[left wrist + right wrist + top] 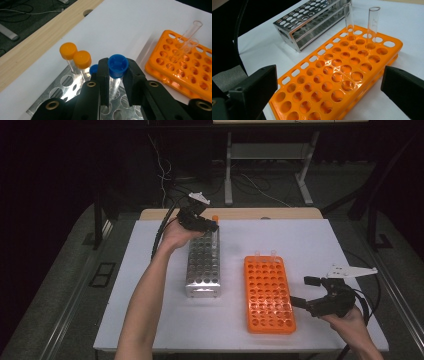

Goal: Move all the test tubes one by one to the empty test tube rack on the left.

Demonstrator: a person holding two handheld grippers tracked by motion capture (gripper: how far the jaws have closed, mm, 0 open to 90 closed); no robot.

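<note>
The left tool is clamped on a blue-capped tube above the metal rack near the tabletop's far edge. The right tool, jaws apart, hovers beside the orange rack toward the near right corner.

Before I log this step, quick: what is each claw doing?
Left claw: shut on the blue-capped tube over the metal rack.
Right claw: open, holding nothing, by the orange rack.

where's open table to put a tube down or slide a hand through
Free: the white tabletop behind and right of the orange rack, the strip between it and the steel rack, and the near-left corner. Crowded: the steel rack's far end, where the left tongs grip a blue-capped tube.
</note>
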